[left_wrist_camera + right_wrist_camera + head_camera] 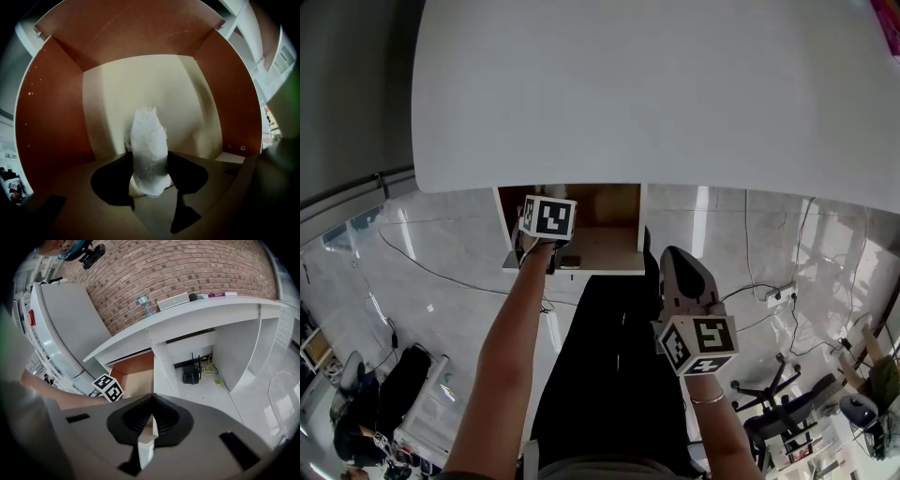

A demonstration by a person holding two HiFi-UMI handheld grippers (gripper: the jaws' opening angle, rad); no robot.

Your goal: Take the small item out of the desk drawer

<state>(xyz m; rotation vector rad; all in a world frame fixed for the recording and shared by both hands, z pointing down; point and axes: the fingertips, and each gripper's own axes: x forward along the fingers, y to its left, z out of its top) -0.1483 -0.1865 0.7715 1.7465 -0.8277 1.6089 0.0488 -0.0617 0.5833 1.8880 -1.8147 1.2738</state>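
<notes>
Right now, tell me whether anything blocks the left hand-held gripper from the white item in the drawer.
Nothing visible does. The white mesh item stands between the left hand-held gripper's jaws inside the open drawer, with only the drawer's bare floor around it.

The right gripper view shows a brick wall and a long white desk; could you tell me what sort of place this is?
Probably an office or lab workspace: a long white desk before a brick wall, a router with cables beneath it, and swivel chairs on the glossy floor.
</notes>
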